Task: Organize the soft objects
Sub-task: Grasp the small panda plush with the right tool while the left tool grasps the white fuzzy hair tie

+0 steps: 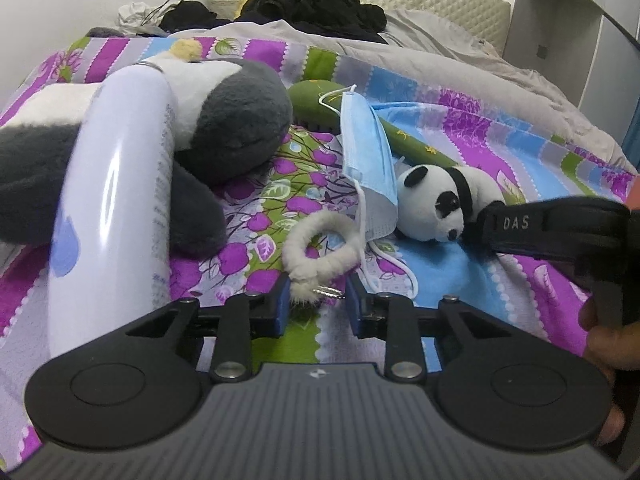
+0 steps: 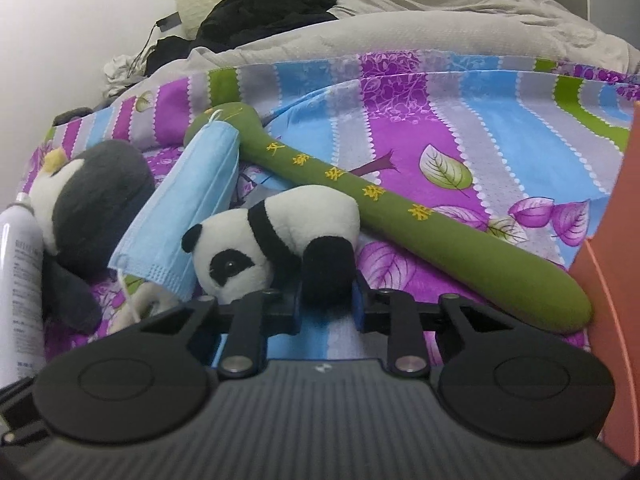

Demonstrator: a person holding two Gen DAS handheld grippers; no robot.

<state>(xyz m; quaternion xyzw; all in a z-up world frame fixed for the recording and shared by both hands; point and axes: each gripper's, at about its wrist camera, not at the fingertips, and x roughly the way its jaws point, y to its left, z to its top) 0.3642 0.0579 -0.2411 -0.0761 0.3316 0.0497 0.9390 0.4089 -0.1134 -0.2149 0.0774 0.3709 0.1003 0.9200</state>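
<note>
On the flowered bedsheet (image 1: 440, 264) lies a white fluffy ring (image 1: 325, 221) with a metal clip. Its tail end sits between the pads of my left gripper (image 1: 316, 308), which is shut on it. To the right lies a small panda plush (image 1: 428, 204). My right gripper (image 2: 326, 304) is shut on the panda's (image 2: 304, 216) black leg; from the left wrist view it (image 1: 478, 224) reaches in from the right. A blue face mask (image 2: 188, 208), a green plush stick (image 2: 400, 208) and a grey-and-white penguin plush (image 1: 236, 120) lie around them.
A white spray bottle (image 1: 120, 200) leans over the penguin at the left. Something orange (image 2: 616, 260) stands at the right edge. Black clothes (image 1: 312, 0) and a grey duvet (image 1: 460, 48) lie at the head of the bed. A hand (image 1: 604, 340) holds the right gripper.
</note>
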